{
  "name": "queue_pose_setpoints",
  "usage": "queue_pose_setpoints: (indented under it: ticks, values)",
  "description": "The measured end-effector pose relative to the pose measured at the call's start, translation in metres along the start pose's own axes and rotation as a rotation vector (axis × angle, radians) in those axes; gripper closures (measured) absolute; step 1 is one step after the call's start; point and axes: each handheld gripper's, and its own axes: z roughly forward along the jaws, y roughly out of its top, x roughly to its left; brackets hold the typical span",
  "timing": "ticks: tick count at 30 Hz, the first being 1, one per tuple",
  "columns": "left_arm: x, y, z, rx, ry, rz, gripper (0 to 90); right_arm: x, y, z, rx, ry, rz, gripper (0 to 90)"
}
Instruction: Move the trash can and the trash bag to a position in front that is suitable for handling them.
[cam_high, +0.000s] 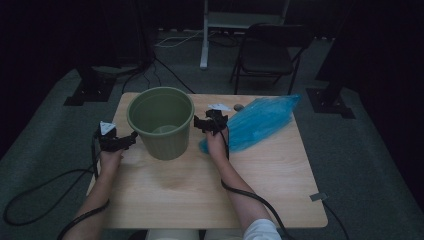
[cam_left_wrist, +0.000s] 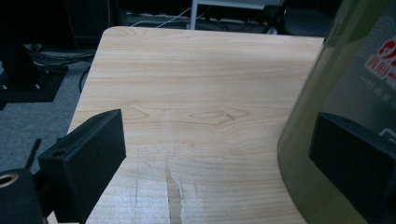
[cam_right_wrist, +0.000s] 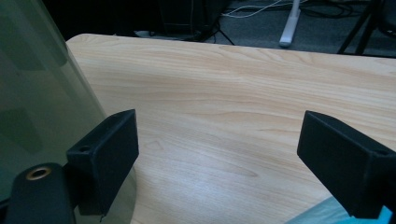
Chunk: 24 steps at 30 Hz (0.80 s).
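Green bin (cam_high: 161, 122) between grippers; blue bag (cam_high: 260, 121) possibly touching right.

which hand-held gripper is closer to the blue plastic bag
Right. The right hand-held gripper sits at the blue plastic bag's near end, between it and the green bin. The left hand-held gripper is on the bin's far side.

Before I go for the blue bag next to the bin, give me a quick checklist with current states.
1. Left tool open: ok, jaws spread beside the bin.
2. Right tool open: ok, nothing between its jaws.
3. Bin upright on the table: ok.
4. Bag reachable: ok, lying flat by the right hand.
5. Bag mouth facing the tool: cannot tell.
6. Bin empty: cannot tell, its bottom is dim.
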Motion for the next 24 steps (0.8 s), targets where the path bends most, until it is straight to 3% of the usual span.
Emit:
queue_pose_setpoints:
  ticks: [6,8,14,21,24]
  values:
    - [-0.001,0.001,0.002,-0.001,-0.004,-0.009,4.5,0.009,0.002,0.003,0.002,0.048,-0.035,12.5]
    - [-0.002,0.005,0.003,-0.002,-0.033,-0.003,4.5,0.01,0.003,0.003,0.003,0.058,-0.044,12.0]
    - [-0.004,0.008,0.002,0.007,-0.021,0.019,4.6,0.007,0.003,0.002,0.036,0.11,-0.002,13.7]
    - [-0.011,0.012,-0.003,0.027,0.002,0.096,4.8,0.003,-0.001,-0.005,0.039,0.146,-0.025,14.0]
    - [-0.016,0.01,-0.007,0.032,-0.006,0.104,4.8,0.002,-0.004,-0.009,0.036,0.15,-0.021,14.6]
